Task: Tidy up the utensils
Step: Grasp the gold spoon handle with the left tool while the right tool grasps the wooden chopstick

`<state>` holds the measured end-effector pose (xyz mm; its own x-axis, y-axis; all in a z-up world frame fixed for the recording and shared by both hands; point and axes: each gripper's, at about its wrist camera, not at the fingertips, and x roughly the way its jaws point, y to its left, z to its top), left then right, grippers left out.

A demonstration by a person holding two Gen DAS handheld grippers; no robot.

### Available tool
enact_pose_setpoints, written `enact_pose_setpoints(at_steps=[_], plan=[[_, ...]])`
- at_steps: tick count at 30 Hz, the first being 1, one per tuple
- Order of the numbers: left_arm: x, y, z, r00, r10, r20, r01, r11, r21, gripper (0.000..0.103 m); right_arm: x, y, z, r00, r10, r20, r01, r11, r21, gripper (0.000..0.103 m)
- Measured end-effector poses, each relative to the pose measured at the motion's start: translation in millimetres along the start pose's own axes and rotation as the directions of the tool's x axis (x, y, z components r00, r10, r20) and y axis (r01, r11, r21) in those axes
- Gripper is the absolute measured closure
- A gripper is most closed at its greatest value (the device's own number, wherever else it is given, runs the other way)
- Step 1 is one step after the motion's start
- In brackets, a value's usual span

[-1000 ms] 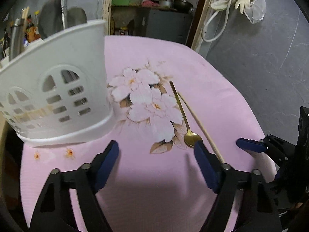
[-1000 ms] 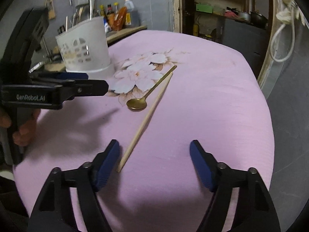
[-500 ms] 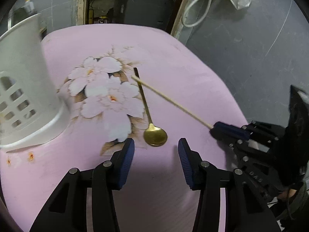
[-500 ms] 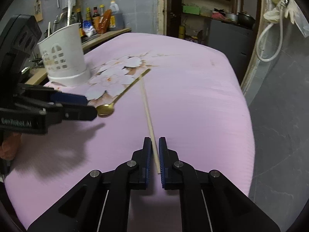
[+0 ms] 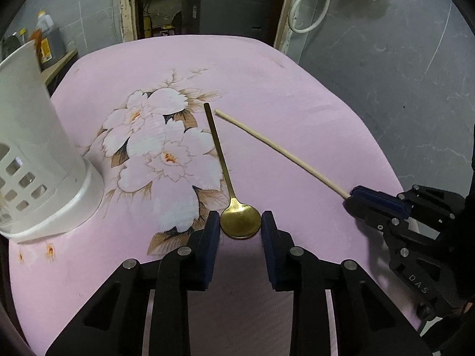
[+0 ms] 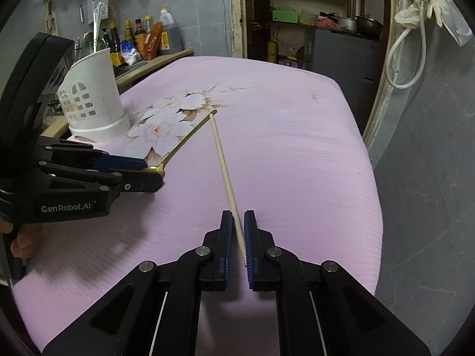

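Observation:
A gold spoon (image 5: 228, 190) lies on the pink flowered tablecloth (image 5: 267, 83), bowl toward me. My left gripper (image 5: 240, 222) has its blue pads (image 5: 212, 231) on either side of the spoon bowl, closed in against it. A wooden chopstick (image 5: 279, 148) lies beside the spoon. My right gripper (image 6: 238, 231) is shut on the chopstick's near end (image 6: 234, 210); it also shows in the left wrist view (image 5: 374, 204). A white slotted utensil holder (image 5: 32, 148) stands at the left, also seen in the right wrist view (image 6: 92, 98).
The round table edge drops to a grey floor (image 5: 400, 74) on the right. A counter with bottles (image 6: 142, 41) stands behind the holder. A doorway with shelves (image 6: 305, 14) lies beyond the table. A white hose (image 6: 406, 56) hangs on the wall.
My left gripper has moved forward and narrowed onto the spoon bowl. My right gripper stays shut on the chopstick, whose far end has swung slightly.

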<state>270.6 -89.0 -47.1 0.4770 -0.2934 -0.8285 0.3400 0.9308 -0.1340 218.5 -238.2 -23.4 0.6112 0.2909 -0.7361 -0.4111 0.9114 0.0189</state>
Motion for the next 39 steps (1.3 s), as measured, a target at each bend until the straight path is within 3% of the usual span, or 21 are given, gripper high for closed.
enact_pose_setpoints(at_steps=[11,22,33,39], plan=[[-47.9,23.4,-34.6,0.999,-0.022,0.033,0.024,0.998,-0.054,0.079,3.0,25.3,-4.7,0.994,0.105,-0.044,-0.106,0.994,-0.029,0.099],[-86.8,47.0,-80.5,1.000,-0.028,0.009,0.029,0.989,-0.144,0.079,-6.4,58.5,-11.2,0.974,0.201,-0.104,-0.211,0.973,-0.092,0.097],[-89.6,67.3,-66.2,0.996,-0.087,-0.001,0.085,0.978,-0.191,0.078,30.8,53.6,32.5,0.953,0.264,-0.148,-0.274,0.960,-0.054,0.092],[-81.3,82.1,-41.6,0.995,-0.095,-0.011,0.091,0.973,-0.211,0.078,63.3,51.6,60.5,0.938,0.285,-0.196,-0.300,0.953,-0.046,0.090]])
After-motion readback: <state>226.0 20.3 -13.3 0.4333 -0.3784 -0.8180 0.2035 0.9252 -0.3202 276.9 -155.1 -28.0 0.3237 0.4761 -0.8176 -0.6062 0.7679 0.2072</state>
